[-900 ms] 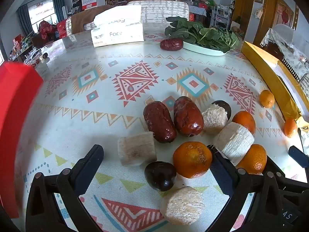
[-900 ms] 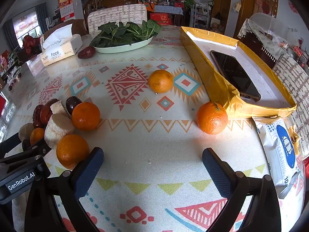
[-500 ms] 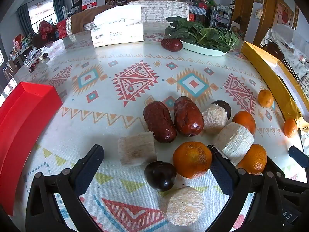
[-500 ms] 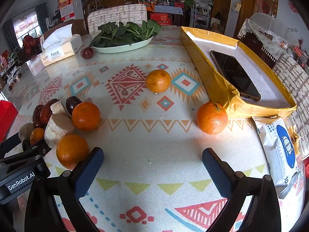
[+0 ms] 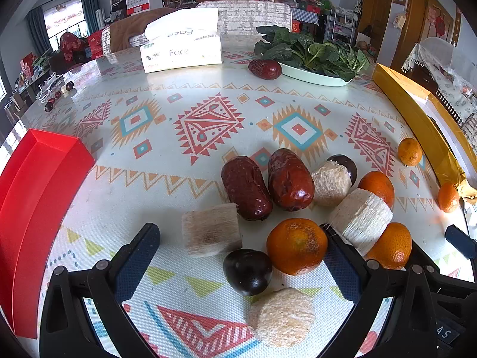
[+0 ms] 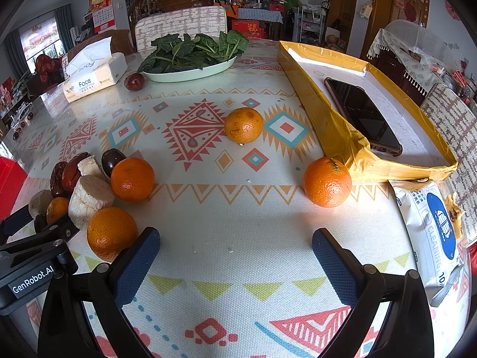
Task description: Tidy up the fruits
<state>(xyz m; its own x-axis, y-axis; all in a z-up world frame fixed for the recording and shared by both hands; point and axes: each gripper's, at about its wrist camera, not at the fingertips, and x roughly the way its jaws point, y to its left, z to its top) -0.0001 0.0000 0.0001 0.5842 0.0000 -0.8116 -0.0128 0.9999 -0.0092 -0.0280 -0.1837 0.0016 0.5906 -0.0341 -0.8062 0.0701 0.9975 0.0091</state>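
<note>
Two low wrist views, shared fruit pile (image 5: 295, 208)

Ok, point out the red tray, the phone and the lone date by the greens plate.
red tray (image 5: 38, 185), left wrist view, inner floor.
phone (image 6: 362, 116), right wrist view, screen middle.
lone date (image 5: 264, 69), left wrist view, top skin.

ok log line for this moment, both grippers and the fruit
left gripper: open, over fruit pile | right gripper: open, over bare cloth | oranges: loose on table | red tray: at left

Left hand-held gripper (image 5: 238, 256): jaws spread fully, tilted steeply downward. Right hand-held gripper (image 6: 235, 256): jaws likewise spread wide, nothing between them, tilted steeply downward.
</note>
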